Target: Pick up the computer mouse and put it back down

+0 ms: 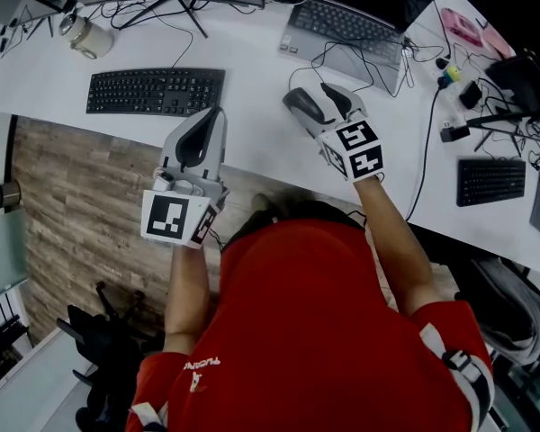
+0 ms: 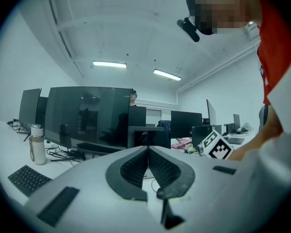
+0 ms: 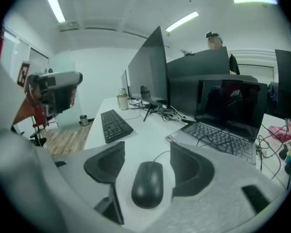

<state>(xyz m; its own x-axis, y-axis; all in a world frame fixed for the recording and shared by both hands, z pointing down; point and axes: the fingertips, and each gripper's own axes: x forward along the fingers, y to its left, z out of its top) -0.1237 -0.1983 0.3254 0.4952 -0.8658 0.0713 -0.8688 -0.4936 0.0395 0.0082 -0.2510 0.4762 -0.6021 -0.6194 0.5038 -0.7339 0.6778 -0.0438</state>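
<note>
The right gripper (image 3: 148,154) held its dark ribbed jaws wide apart with nothing gripped. The black, rounded, corded computer mouse (image 3: 147,183) sat between them, with a strip of the white desk (image 3: 136,132) showing on either side, so neither pad pressed on it. It lay flat on the desk, just off the near left corner of the open grey laptop (image 3: 218,135). The left gripper (image 2: 148,154) had its jaws closed together and empty, held level well to the left of that laptop, past the flat black keyboard (image 1: 155,90). With the mouse down and unheld, the task looked either not yet begun or already finished — the pictures alone did not settle which.
</note>
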